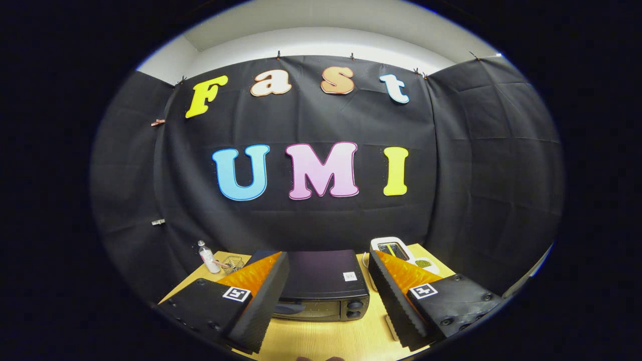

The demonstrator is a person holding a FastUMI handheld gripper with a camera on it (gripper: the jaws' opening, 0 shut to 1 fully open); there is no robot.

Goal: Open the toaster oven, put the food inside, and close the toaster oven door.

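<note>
Here the hand-held gripper point(328, 301) hangs above the desk point(326, 338) with its fingers spread wide and nothing between them. Just ahead, framed by both fingers, sits the toaster oven point(323, 291), door closed. Beyond the left finger stands a small bottle point(208, 256) beside a wire basket point(233, 262).

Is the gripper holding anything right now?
No, nothing. The gripper is open, its fingers spread wide apart, with the closed toaster oven just ahead between them on the table.

Gripper-mounted view looks down over the toaster oven point(323, 288); fingers spread.
</note>
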